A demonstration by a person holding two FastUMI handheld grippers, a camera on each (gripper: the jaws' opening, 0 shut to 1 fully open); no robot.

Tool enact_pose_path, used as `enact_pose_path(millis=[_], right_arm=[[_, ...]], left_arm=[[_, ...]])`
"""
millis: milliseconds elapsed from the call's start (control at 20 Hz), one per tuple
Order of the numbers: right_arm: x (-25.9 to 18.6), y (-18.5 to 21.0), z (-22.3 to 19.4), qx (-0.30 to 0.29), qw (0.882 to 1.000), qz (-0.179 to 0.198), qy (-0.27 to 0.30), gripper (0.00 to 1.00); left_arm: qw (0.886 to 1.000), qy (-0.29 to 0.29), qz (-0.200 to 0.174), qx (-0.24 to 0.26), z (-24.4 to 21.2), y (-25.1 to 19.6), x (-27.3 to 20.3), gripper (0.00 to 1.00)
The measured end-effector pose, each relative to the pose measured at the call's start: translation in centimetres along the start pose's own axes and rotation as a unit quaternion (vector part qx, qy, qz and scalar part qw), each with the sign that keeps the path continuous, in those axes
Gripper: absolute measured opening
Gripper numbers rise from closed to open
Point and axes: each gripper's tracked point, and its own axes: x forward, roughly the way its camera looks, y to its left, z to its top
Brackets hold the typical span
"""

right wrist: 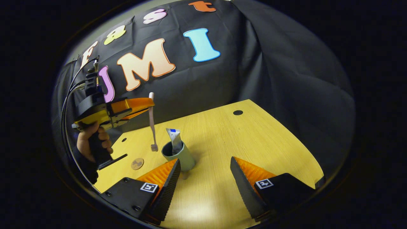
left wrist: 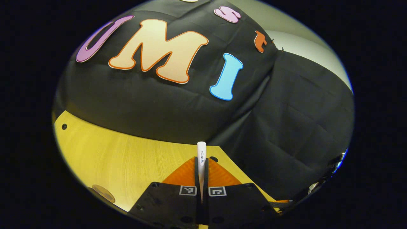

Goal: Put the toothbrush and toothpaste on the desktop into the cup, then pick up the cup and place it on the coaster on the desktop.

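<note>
The left gripper [right wrist: 149,106], clamped on the toothbrush [right wrist: 152,122] hanging vertically bristles-down, holds it just beside and above the cup [right wrist: 179,156], which already contains the toothpaste [right wrist: 175,138], while the right gripper [right wrist: 205,178] waits wide open and empty, nearer the cup.

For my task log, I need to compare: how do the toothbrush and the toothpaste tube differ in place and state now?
1. The toothbrush hangs in the air, head down, beside the cup; the toothpaste tube already stands inside the cup.
2. The left gripper holds the toothbrush with its jaws shut on the handle; nothing holds the toothpaste tube, and the right gripper is open.
3. The toothbrush is long and thin; the tube is shorter and wider.

Both are roughly upright.
</note>
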Motion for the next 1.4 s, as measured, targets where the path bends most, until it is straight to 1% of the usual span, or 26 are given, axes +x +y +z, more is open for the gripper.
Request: enact_pose_path(millis=[50,250,450,500,700,950,1000,1050,1150,1300,1350,1400], right_arm=[[-0.2,-0.4,-0.3,0.002,1.0,-0.003,0.005,0.95],[-0.6,-1.5,-0.9,0.004,1.0,-0.014,0.017,0.95],[-0.5,-1.8,-0.8,0.014,1.0,-0.018,0.022,0.95],[-0.2,-1.5,-0.6,0.013,1.0,-0.015,0.022,0.95],[0.6,-0.2,0.2,0.009,1.0,0.0,0.018,0.95],[1.5,0.8,0.3,0.01,1.0,0.018,0.022,0.95],[1.7,1.0,0.3,0.011,0.999,0.02,0.023,0.88],[1.8,1.4,0.3,0.014,0.999,0.026,0.024,0.95],[2.4,2.7,-0.2,0.015,0.998,0.045,0.041,0.95],[3.6,4.4,-0.5,0.003,0.996,0.062,0.064,0.98],[3.8,5.0,-0.6,0.002,0.995,0.068,0.072,0.98],[4.0,5.6,-1.0,-0.001,0.994,0.075,0.082,0.98]], left_arm=[[1.0,-0.001,0.004,0.003,-0.5,0.3,0.8,0.0],[0.999,-0.008,0.017,0.042,-2.1,1.1,2.2,0.0],[0.998,-0.004,0.032,0.059,-4.7,2.1,2.4,0.0],[0.998,0.001,0.037,0.06,-5.9,2.3,2.1,0.0],[0.997,-0.006,0.04,0.067,-6.0,2.1,0.8,0.0],[0.996,0.003,0.046,0.078,-6.8,2.2,-1.8,0.01],[0.996,0.003,0.045,0.08,-6.8,2.0,-2.3,0.0],[0.996,0.002,0.043,0.084,-6.8,1.7,-3.0,0.01],[0.995,0.02,0.039,0.091,-8.0,1.4,-4.4,0.03],[0.995,0.052,0.034,0.083,-10.1,1.4,-5.8,0.04],[0.995,0.063,0.034,0.075,-10.7,1.6,-6.5,0.06],[0.995,0.065,0.038,0.073,-10.8,2.0,-7.1,0.14]])
